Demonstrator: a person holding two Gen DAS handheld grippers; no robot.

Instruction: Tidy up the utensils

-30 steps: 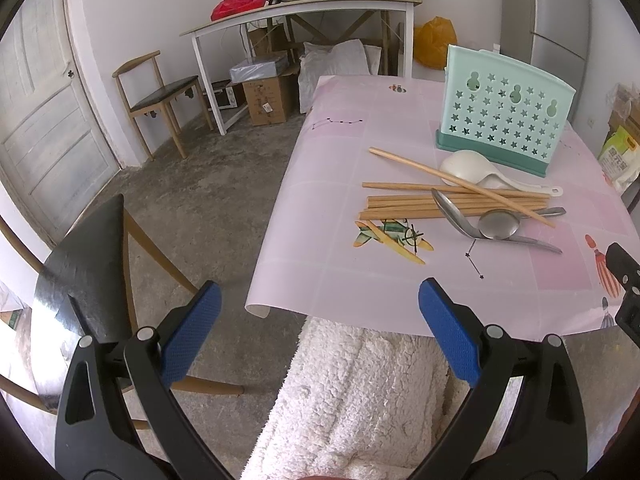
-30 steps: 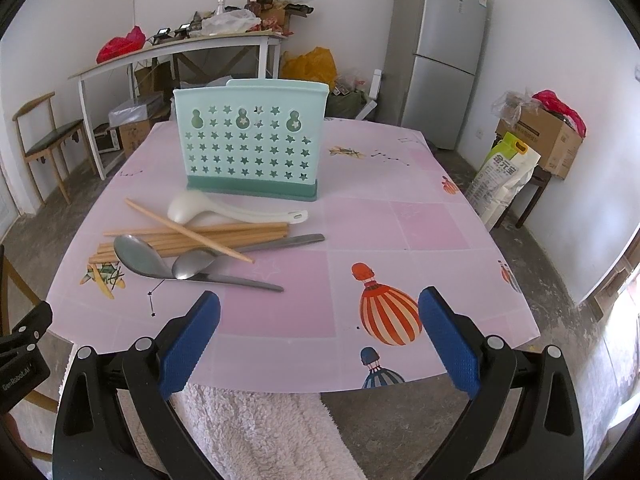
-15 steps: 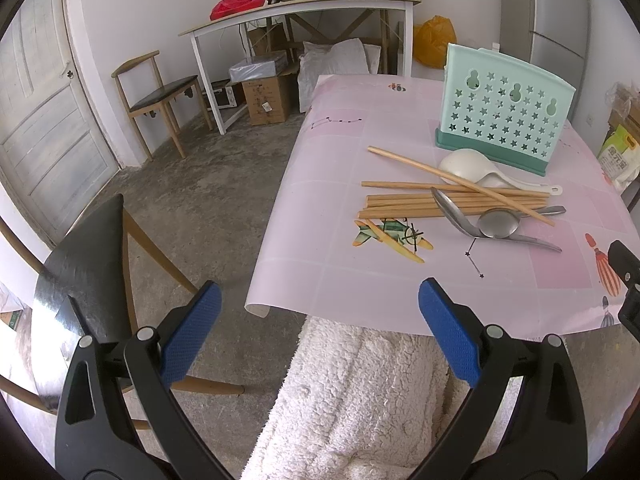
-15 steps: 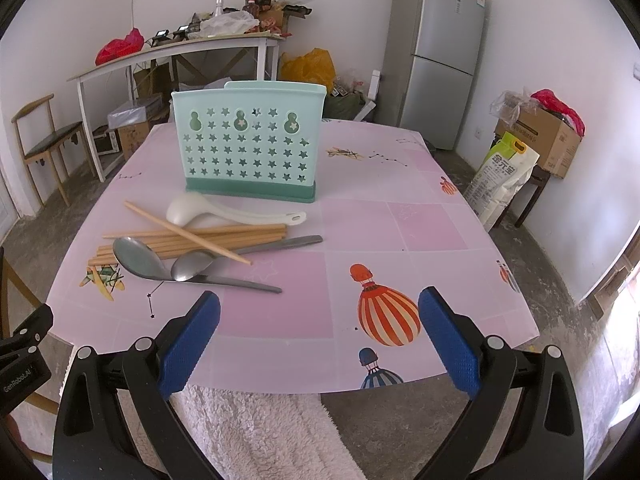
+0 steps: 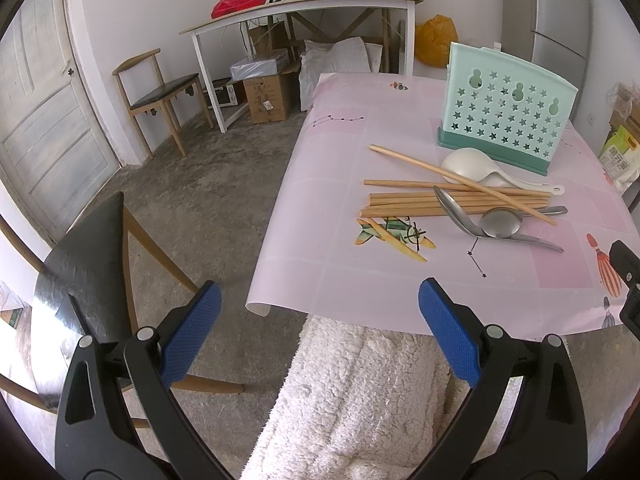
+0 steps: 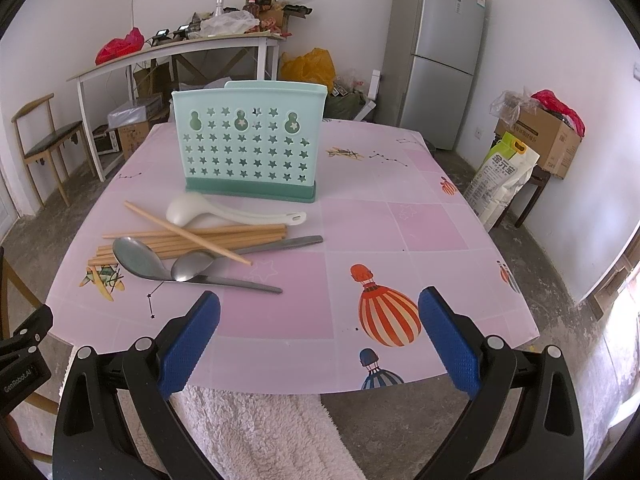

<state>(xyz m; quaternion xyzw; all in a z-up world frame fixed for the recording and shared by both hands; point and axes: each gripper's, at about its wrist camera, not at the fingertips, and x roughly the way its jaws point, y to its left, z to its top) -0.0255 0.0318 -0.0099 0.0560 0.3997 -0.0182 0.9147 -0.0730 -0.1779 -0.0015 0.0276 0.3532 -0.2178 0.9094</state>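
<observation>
On the pink tabletop (image 6: pixel 400 220) the right half lies free; the mint holder (image 6: pixel 248 144) stands mid-back, utensils (image 6: pixel 200 248) piled before it near the left edge. Both claws, left (image 5: pixel 316 330) and right (image 6: pixel 318 334), hover spread off the near edge.

I am in a plain home room used for eating and storage: a grey fridge (image 6: pixel 440 52) in the far right corner, a bare concrete floor (image 5: pixel 192 200), a wooden chair (image 5: pixel 156 92) by the door (image 5: pixel 44 120), cardboard boxes (image 6: pixel 540 140) and a cluttered side table (image 6: pixel 180 46).
</observation>
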